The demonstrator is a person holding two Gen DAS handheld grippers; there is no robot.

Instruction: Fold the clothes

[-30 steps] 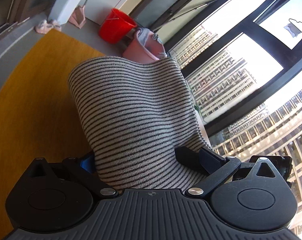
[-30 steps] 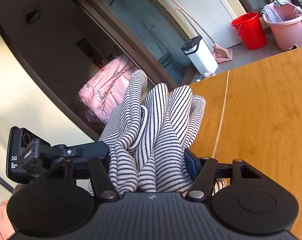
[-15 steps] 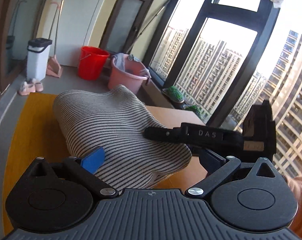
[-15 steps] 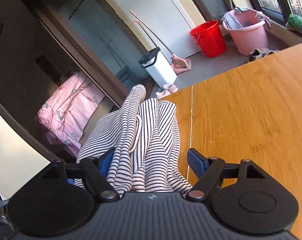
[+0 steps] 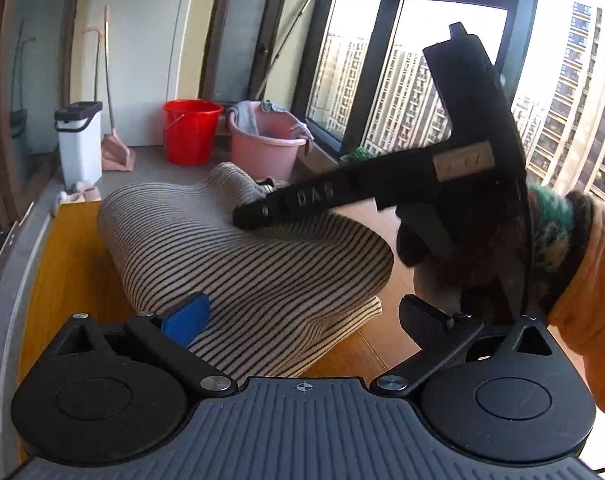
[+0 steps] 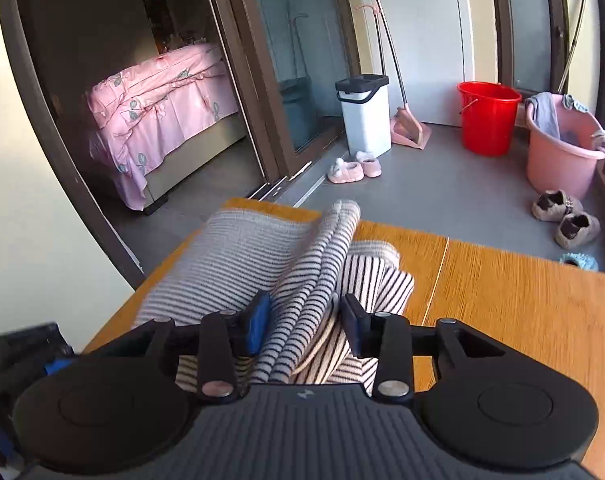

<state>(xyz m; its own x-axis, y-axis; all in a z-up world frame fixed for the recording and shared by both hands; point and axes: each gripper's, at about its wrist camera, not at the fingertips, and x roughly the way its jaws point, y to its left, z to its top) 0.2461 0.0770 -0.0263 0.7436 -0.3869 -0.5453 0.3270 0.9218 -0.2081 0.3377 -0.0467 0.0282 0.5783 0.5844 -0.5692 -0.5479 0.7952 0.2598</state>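
Note:
A black-and-white striped garment [image 5: 242, 256] lies folded in a thick roll on the wooden table [image 5: 62, 264]. My left gripper [image 5: 302, 318] is open at the roll's near end: its blue pad [image 5: 186, 316] touches the cloth, and the other finger stands apart from it. The right gripper [image 5: 254, 212] reaches in from the right, held by a hand in an orange sleeve [image 5: 582, 280], with its tip at the garment's far edge. In the right wrist view the right gripper [image 6: 305, 322] is shut on a bunched fold of the striped garment [image 6: 238, 256].
Beyond the table edge on the grey floor stand a red bucket [image 5: 190, 132], a pink tub [image 5: 262, 144], a white bin [image 5: 78, 140], a dustpan [image 6: 410, 130] and slippers [image 6: 566, 220]. Bare table wood [image 6: 522, 312] lies right of the garment. Windows are at the right.
The garment has come down from hanging in the air to lying rolled on the table. The left gripper has let it go. The right gripper's fingers have closed tighter on the bunched fold.

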